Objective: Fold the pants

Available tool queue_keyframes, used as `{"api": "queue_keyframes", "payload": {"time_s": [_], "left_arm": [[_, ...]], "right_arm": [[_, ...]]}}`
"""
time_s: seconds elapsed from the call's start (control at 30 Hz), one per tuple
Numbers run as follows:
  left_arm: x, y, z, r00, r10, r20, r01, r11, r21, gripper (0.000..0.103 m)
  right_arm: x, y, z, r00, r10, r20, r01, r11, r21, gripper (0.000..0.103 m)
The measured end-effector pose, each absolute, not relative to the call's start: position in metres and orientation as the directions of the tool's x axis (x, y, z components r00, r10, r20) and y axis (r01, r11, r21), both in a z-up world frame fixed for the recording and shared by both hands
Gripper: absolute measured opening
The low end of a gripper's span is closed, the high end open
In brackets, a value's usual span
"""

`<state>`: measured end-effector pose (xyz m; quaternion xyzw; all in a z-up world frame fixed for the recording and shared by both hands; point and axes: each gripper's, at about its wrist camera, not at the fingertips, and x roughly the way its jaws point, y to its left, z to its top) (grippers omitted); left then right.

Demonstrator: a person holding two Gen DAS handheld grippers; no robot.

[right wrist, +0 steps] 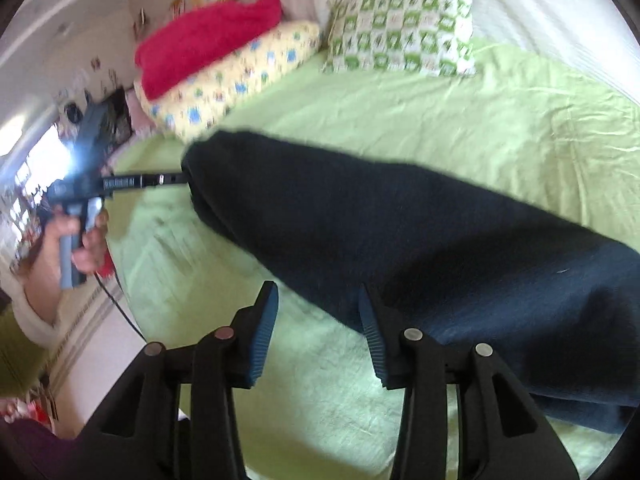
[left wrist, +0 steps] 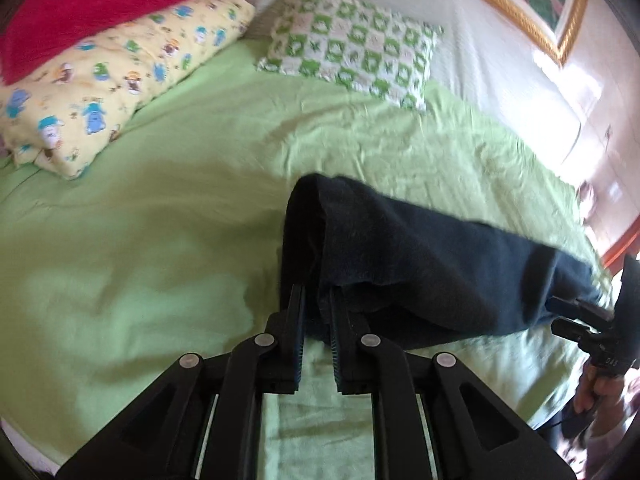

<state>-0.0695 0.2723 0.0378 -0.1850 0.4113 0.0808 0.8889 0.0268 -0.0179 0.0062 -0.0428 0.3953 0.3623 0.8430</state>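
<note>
Dark navy pants [right wrist: 400, 232] lie as a long doubled band across the light green bedsheet [right wrist: 500, 120], one end lifted. Left gripper [left wrist: 318, 300] pinches that raised end. Right gripper [right wrist: 318, 308] stands spread, nothing pinched, its right finger against the fabric's edge.

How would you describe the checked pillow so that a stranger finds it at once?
Start at the green sheet and go to its far end, where pillows lie. The checked pillow lies alone, right of the yellow pillow under the red blanket. Only it has green and white squares.
</note>
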Motion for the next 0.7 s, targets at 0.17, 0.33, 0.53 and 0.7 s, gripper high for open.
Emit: {"api": "queue_keyframes", "payload": {"time_s": [0.17, 0.33, 0.53, 0.7], "left_arm": [[-0.078, 0.261, 0.056, 0.684, -0.063, -0.727, -0.295, 0.887, -0.354, 0.022], [-0.065, 0.232, 0.067, 0.701, -0.097, -0.706, -0.242, 0.900, -0.364, 0.038], [-0.052, 0.208, 0.065, 0.705, -0.163, -0.690, -0.204, 0.886, -0.417, 0.039], [-0.054, 0.198, 0.063, 0.711, -0.187, -0.678, -0.204, 0.868, -0.453, 0.046]], "right_arm": [[0.024, -0.039, 0.023, 0.491, 0.593, -0.639, -0.591, 0.765, 0.255, 0.053], [0.022, -0.060, 0.027, 0.522, 0.595, -0.612, -0.538, 0.786, 0.305, 0.053], [0.016, -0.083, 0.032, 0.552, 0.593, -0.586, -0.491, 0.800, 0.346, 0.054], [0.012, -0.092, 0.035, 0.563, 0.610, -0.558, -0.469, 0.791, 0.393, 0.055]]}}
